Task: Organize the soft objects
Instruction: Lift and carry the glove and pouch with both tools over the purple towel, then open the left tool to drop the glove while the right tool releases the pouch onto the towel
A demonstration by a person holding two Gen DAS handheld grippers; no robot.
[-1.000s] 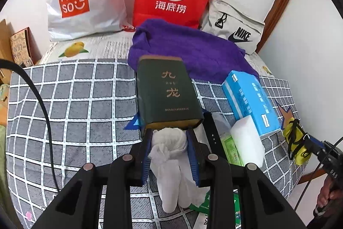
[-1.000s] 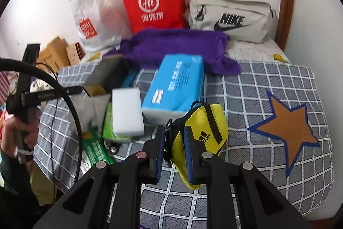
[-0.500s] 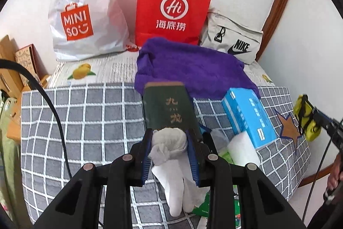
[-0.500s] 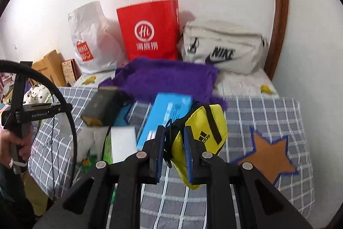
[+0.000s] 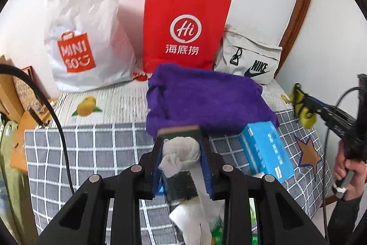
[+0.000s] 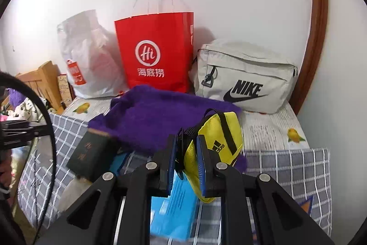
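My left gripper [image 5: 181, 153] is shut on a knotted white cloth [image 5: 181, 149] whose loose end hangs below the fingers, lifted above the checked bed cover. My right gripper [image 6: 187, 153] is shut on a small yellow Adidas pouch [image 6: 218, 137] with black straps, held in the air; in the left wrist view the pouch [image 5: 302, 105] shows at the right edge. Behind both lies a purple towel [image 5: 206, 98] [image 6: 156, 121]. A red paper bag [image 5: 183, 29] [image 6: 156, 54], a white Miniso bag [image 5: 84, 43] and a grey Nike bag [image 6: 245, 77] stand against the wall.
A dark green box [image 6: 89, 153] and a blue tissue pack [image 5: 266, 150] lie on the grey checked cover [image 5: 91, 148]. A person's hand [image 5: 346, 173] grips the right tool's handle. Wooden furniture [image 6: 39, 82] stands left of the bed; a wall and wooden trim close the right side.
Both grippers have risen and moved toward the bags at the wall, carrying the white cloth and the yellow pouch. The right one travelled further, now over the purple towel's edge.
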